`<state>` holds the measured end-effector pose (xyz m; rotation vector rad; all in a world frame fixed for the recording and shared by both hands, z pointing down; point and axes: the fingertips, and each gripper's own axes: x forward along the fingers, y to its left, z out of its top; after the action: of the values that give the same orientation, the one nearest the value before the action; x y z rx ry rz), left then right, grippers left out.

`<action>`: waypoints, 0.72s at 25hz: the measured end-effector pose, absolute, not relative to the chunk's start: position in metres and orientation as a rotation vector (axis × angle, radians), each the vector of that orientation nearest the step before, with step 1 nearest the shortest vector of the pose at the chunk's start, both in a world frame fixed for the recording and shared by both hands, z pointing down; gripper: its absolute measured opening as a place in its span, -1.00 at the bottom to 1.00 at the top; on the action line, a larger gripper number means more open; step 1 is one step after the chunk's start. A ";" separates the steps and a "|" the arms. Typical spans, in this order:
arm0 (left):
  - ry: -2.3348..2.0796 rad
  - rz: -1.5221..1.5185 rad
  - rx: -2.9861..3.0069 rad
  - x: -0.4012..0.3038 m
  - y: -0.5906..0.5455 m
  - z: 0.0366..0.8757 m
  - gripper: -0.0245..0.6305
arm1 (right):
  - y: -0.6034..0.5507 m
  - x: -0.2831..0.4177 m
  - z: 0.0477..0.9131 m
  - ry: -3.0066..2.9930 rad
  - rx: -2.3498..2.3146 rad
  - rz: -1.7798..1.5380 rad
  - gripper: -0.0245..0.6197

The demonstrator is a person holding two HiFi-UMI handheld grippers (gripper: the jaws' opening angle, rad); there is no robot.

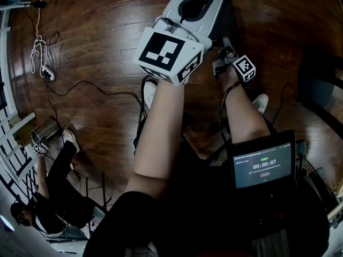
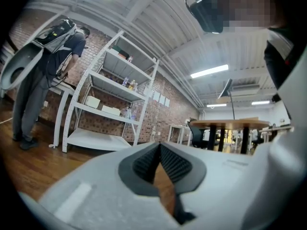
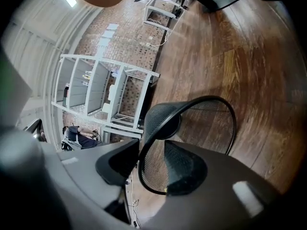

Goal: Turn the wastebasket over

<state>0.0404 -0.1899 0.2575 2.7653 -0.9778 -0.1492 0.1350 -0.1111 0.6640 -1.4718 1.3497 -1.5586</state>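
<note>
The wastebasket (image 3: 165, 116) is black wire mesh with a round black rim, and the wooden floor shows through its wall. In the right gripper view its mouth faces the camera. Its near rim and mesh wall run between the jaws of my right gripper (image 3: 153, 169), which stand apart and open, with neither pad pressing on it. In the head view the right gripper (image 1: 224, 55) reaches forward beside a dark shape, which the left gripper mostly hides. My left gripper (image 2: 159, 150) points level across the room, pads meeting at the tips, nothing between them.
White shelving (image 2: 108, 107) stands against a brick wall, with a person (image 2: 48, 75) beside it. Cables and a power strip (image 1: 48, 74) lie on the wooden floor at left, near a metal can (image 1: 45, 131) and a crouching person (image 1: 53, 197). A dark chair (image 1: 321, 84) stands at right.
</note>
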 end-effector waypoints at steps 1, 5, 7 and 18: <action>-0.974 -0.142 2.770 0.041 -0.190 0.257 -0.92 | -0.114 0.136 0.664 1.353 -1.465 -1.554 -0.41; -0.983 -0.132 2.782 0.034 -0.191 0.251 -0.92 | -0.122 0.138 0.659 1.370 -1.441 -1.521 -0.57; -0.987 -0.122 2.787 0.029 -0.189 0.248 -0.92 | -0.124 0.138 0.656 1.399 -1.440 -1.493 -0.75; -1.029 -0.143 2.778 0.006 -0.201 0.236 -0.92 | -0.142 0.129 0.632 1.449 -1.447 -1.477 -0.89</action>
<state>0.0055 -0.2011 0.2364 2.7775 -1.0291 -0.1431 0.1289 -0.1421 0.6318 -1.4475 1.4487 -1.4766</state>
